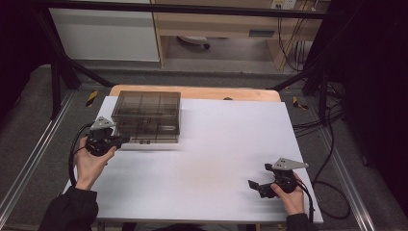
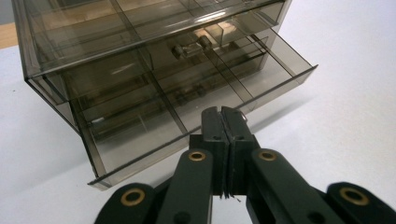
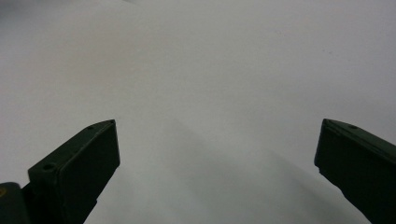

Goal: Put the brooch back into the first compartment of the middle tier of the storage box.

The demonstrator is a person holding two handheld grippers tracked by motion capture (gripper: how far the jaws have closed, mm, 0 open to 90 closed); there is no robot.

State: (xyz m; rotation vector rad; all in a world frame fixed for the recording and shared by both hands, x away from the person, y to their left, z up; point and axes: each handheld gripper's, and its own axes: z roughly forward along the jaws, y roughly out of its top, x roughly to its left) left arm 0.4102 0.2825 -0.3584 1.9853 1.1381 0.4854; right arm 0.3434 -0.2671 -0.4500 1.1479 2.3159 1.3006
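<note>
Left gripper view: left gripper (image 2: 225, 116), jaws pressed together on the small knob of the bottom drawer (image 2: 187, 116) of a smoky clear organizer (image 1: 147, 115), far-left corner of the table (image 1: 216, 159). Drawer partly out, divided compartments look empty. Judgement: pull straight, level and slow, or the light cabinet drags along. Right gripper (image 1: 257, 186), jaws wide apart, idles near the right edge.

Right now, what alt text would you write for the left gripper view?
The left tongs, jaws pressed shut, sit at the front edge of a pulled-out drawer of a smoky see-through drawer box. Whether they pinch a handle there cannot be told. The box stands on a white table, and the open drawer is split into compartments by dividers.
</note>
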